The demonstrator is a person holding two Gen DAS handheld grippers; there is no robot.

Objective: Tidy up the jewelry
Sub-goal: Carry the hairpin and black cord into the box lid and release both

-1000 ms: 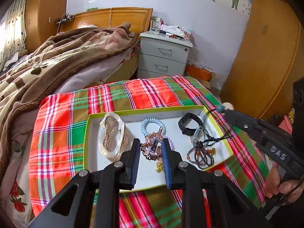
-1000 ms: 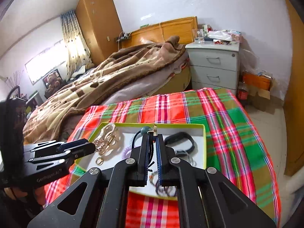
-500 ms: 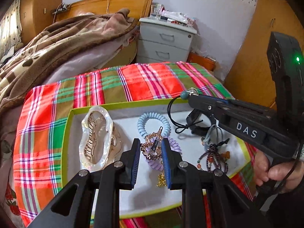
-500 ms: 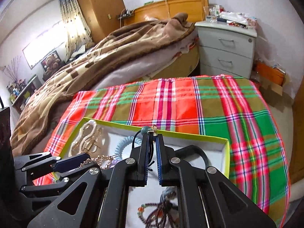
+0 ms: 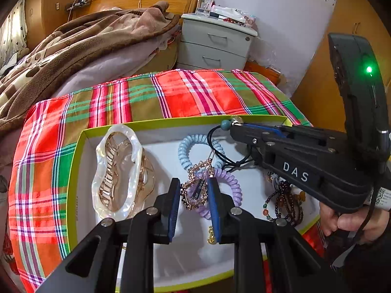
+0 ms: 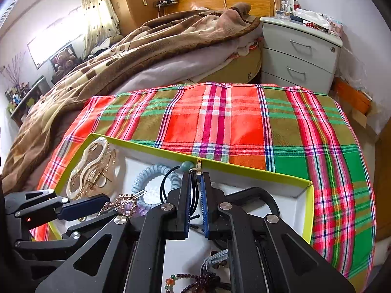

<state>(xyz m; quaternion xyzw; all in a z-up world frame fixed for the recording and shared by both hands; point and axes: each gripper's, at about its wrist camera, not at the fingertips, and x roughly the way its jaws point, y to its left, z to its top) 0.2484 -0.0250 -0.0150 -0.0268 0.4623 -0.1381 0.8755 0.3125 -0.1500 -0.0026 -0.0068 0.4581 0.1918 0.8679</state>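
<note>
A white tray with a lime rim [image 5: 156, 121] [image 6: 244, 168] lies on the plaid cloth. My left gripper [image 5: 194, 190] is shut on a gold rhinestone hair clip [image 5: 199, 185] [image 6: 122, 201], held just above the purple coil tie [image 5: 229, 183]. My right gripper [image 6: 194, 178] [image 5: 234, 128] is shut on a black cord hair tie with a teal bead [image 6: 187, 165] [image 5: 226, 124], over the tray's back middle. In the tray lie a pearly claw clip [image 5: 117, 171] [image 6: 90, 168], a blue coil tie [image 5: 188, 146] [image 6: 151, 178] and bead bracelets [image 5: 283, 202] [image 6: 193, 280].
The plaid cloth [image 6: 232, 122] covers the table beyond the tray. A bed with a brown blanket [image 5: 85, 41] lies behind on the left. A grey nightstand [image 5: 215, 44] stands at the back. A black band [image 6: 264, 195] lies in the tray's right part.
Both grippers moved forward and lower over the tray. My right gripper carried the black cord tie left, toward the back middle. My left gripper still holds the rhinestone clip.
</note>
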